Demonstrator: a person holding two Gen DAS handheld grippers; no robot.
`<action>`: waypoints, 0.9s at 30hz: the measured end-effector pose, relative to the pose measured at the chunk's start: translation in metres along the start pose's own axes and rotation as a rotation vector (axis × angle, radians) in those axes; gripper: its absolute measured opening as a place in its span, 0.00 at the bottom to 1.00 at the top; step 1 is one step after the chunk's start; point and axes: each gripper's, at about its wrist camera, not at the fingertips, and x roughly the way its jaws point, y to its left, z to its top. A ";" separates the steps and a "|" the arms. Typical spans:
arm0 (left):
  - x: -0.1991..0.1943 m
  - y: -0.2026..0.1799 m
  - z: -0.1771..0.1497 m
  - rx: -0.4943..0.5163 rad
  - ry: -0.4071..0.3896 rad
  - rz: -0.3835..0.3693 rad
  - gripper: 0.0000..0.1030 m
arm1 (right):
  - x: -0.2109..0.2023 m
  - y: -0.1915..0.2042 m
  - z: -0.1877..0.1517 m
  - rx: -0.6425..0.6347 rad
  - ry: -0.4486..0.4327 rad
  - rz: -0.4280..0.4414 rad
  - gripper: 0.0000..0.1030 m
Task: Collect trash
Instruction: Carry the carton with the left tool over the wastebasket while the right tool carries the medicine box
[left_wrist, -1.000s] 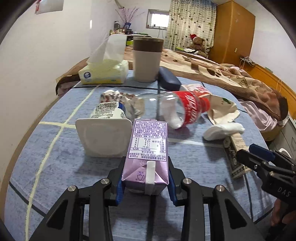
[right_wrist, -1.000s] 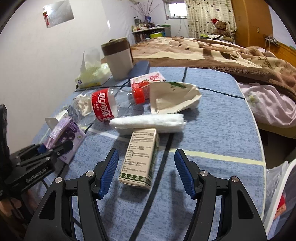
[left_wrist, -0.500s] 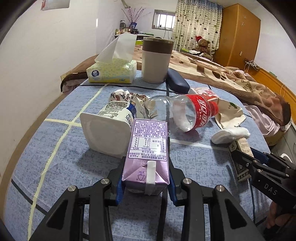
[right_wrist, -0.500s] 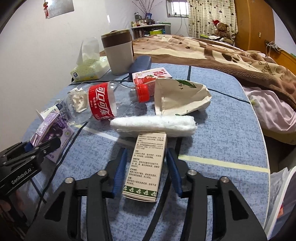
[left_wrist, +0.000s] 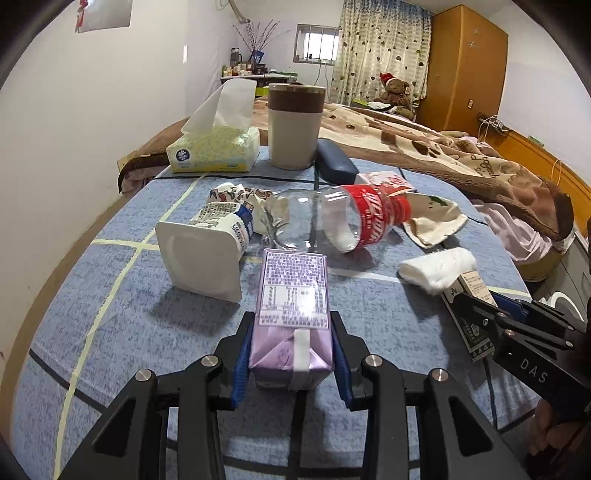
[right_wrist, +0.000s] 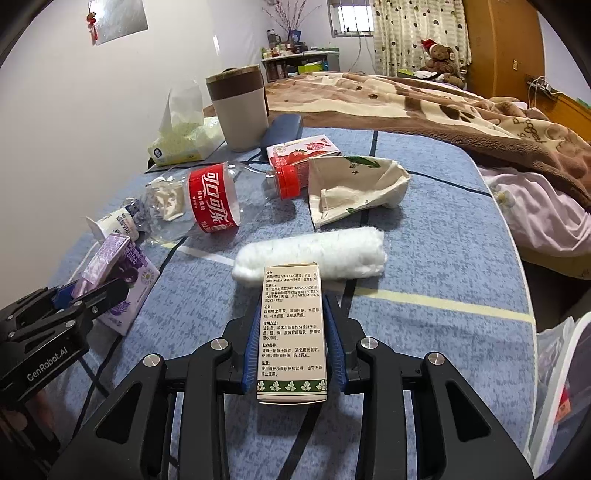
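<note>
Two pieces of trash are being gripped at once, so the pick-up step is judged to be in hand and the carry-off not yet begun. The left gripper (left_wrist: 291, 363) is pinched on the purple drink carton (left_wrist: 293, 317), whose near end is pressed between the blue pads while the carton lies flat on the blue tablecloth (left_wrist: 110, 314) close to the near edge. The right gripper (right_wrist: 293, 356) has just been closing, and its pads are now seen pressed against both long sides of the white-and-green paper box (right_wrist: 291, 332), which lies near the near edge, towards the right side of the table. The far end of that box is touching the white cotton roll (right_wrist: 314, 251).

Both grippers are held pointing forward and downward at a slant, low over the cloth, side by side and well apart.

Next, a straight lift of both items is probably called for, clear of the cotton roll and of the white yogurt cup (left_wrist: 201, 258) just beside the carton, then a carry to a bin. A white bag edge (right_wrist: 557, 376) is seen off the right edge of the table; whether that is the bin cannot be told.

The clear cola bottle (left_wrist: 332, 221), the crumpled paper bag (right_wrist: 354, 184) and the strawberry carton (right_wrist: 301, 149) are left mid-table, uncollected.
</note>
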 end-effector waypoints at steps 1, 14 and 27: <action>-0.002 -0.001 -0.001 0.001 -0.003 -0.002 0.37 | -0.002 0.000 -0.001 0.000 -0.004 0.000 0.32; -0.021 -0.005 -0.019 -0.022 -0.012 -0.045 0.36 | -0.023 -0.005 -0.009 0.029 -0.042 0.016 0.32; -0.053 -0.033 -0.017 0.021 -0.065 -0.112 0.36 | -0.048 -0.027 -0.017 0.089 -0.100 0.021 0.32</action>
